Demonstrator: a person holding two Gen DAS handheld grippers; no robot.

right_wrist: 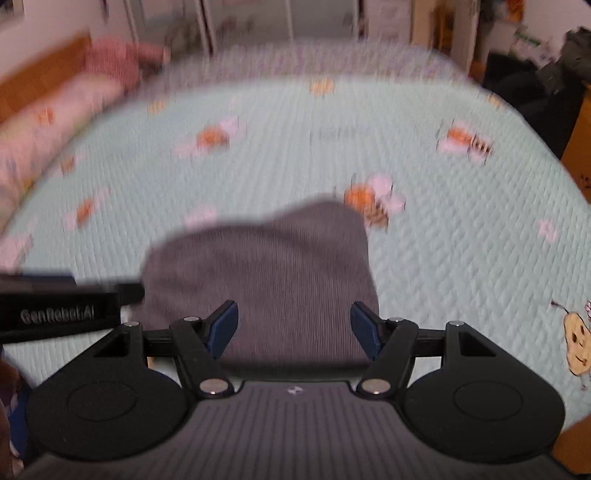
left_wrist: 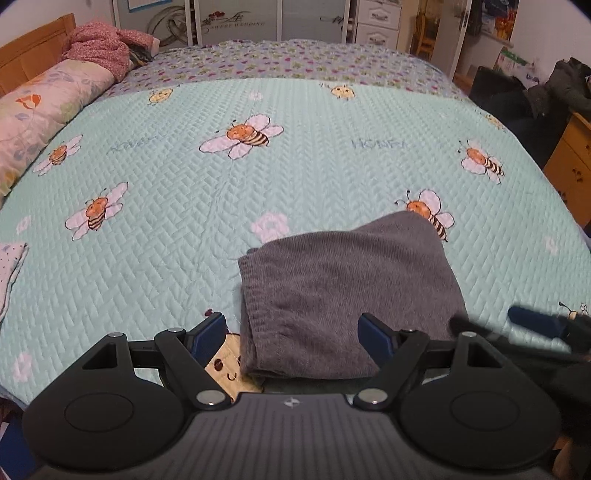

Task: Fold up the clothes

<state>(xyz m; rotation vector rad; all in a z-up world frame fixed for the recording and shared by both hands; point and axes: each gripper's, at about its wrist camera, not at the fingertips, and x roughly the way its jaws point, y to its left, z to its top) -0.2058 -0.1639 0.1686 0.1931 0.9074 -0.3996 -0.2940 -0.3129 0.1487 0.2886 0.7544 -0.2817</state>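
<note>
Saw a grey knit garment (left_wrist: 343,295), folded thick, on the mint bee-print quilt (left_wrist: 147,229). Found left gripper (left_wrist: 291,332) and right gripper (right_wrist: 293,328) both spread wide over its near edge, gripping nothing. Best pinched all layers together, evenly.

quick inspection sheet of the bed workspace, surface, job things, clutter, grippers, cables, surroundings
surface: mint quilted bedspread with a bee print, lying flat; a floral sheet shows beyond it.
job's things: one grey knit garment, folded into a compact block near the front edge of the bed.
clutter: pink crumpled cloth and a floral bolster along the headboard side; a dotted fabric edge at far left.
grippers: left gripper open, nothing between the jaws, over the garment's near left corner; right gripper open and empty, over the garment's near edge.
cables: nothing seen.
surroundings: wardrobe, white drawers, dark clothing heap, wooden cabinet.
</note>
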